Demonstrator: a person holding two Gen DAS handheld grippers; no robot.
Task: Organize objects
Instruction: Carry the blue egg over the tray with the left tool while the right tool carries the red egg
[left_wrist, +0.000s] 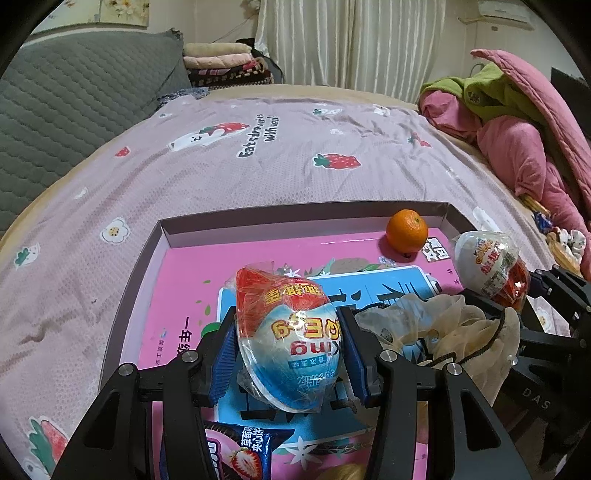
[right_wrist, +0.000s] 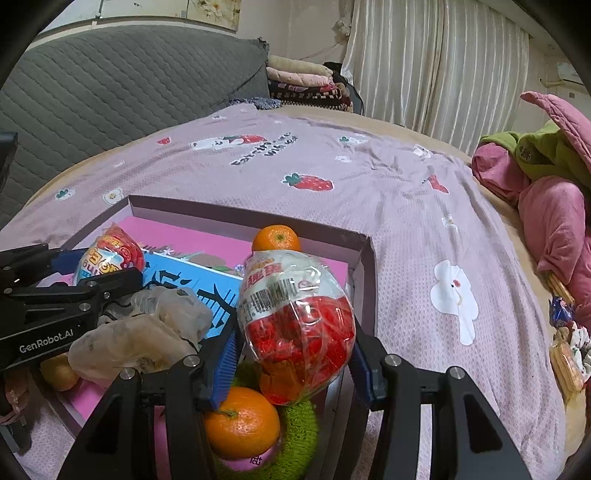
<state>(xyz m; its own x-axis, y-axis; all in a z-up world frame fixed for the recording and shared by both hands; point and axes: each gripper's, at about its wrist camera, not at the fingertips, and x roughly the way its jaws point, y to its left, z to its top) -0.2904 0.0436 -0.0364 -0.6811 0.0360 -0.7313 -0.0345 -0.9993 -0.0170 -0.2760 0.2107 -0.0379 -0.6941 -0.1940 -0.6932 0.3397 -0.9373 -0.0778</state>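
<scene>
Left wrist view: left gripper (left_wrist: 290, 350) pinching blue-and-red toy egg (left_wrist: 288, 339) w/ both blue pads (left_wrist: 225, 358), egg held above pink box lid (left_wrist: 295, 214) lying on bedspread (left_wrist: 258, 166). Mandarin (left_wrist: 407, 230) in far right corner of lid. Cream mesh scrunchie (left_wrist: 443, 325) just right of egg. Strawberry snack pack (left_wrist: 240, 454) below gripper, inside lid. At right edge, right gripper (left_wrist: 517, 291) w/ white-and-red toy egg (left_wrist: 487, 266).

Right wrist view: right gripper (right_wrist: 295, 332) clamped on white-and-red toy egg (right_wrist: 295, 321), over right side of lid (right_wrist: 364, 280). Second mandarin (right_wrist: 242, 424) on green fuzzy ring (right_wrist: 299, 432) beneath. Far mandarin (right_wrist: 276, 238) behind egg. Left gripper (right_wrist: 99, 269) at left, holding other egg (right_wrist: 107, 254).
</scene>
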